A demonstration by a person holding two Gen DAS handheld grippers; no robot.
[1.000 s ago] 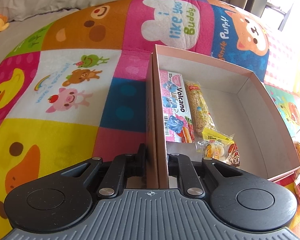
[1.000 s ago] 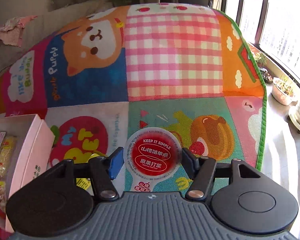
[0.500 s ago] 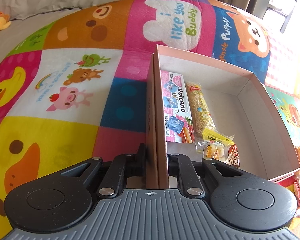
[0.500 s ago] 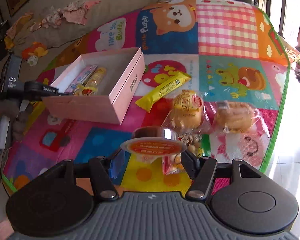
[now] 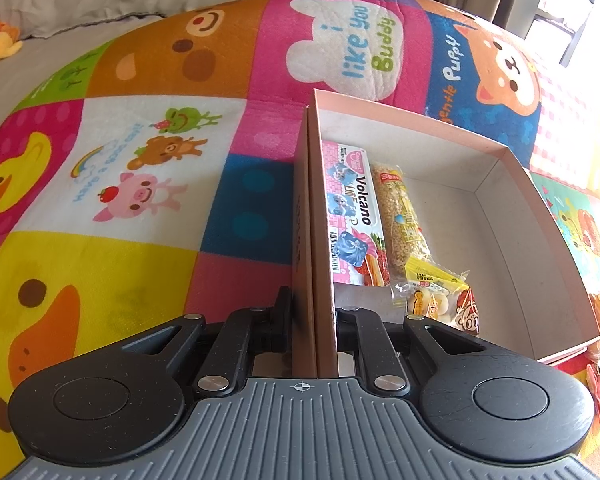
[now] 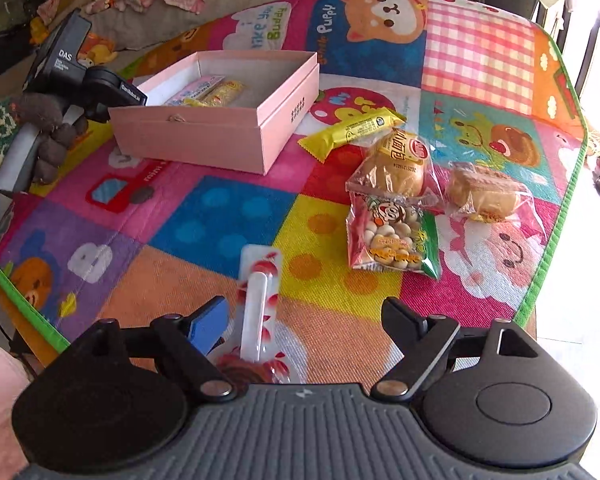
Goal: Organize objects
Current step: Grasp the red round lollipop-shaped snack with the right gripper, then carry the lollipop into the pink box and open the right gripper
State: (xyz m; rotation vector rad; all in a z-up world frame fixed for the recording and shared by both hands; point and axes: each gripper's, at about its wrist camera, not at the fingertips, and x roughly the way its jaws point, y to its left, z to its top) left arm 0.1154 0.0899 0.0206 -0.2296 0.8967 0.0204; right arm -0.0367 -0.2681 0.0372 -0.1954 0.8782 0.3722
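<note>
Pink box [image 5: 314, 240] wall between left claw [image 5: 314, 312].

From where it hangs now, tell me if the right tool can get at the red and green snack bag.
Probably yes. The right tool is open, and bare mat separates it from the red and green snack bag, which overlaps the bun packet.

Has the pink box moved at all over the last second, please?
No. In the left wrist view the pink box sits against the same squares of the play mat, its wall clamped by the left gripper.
</note>
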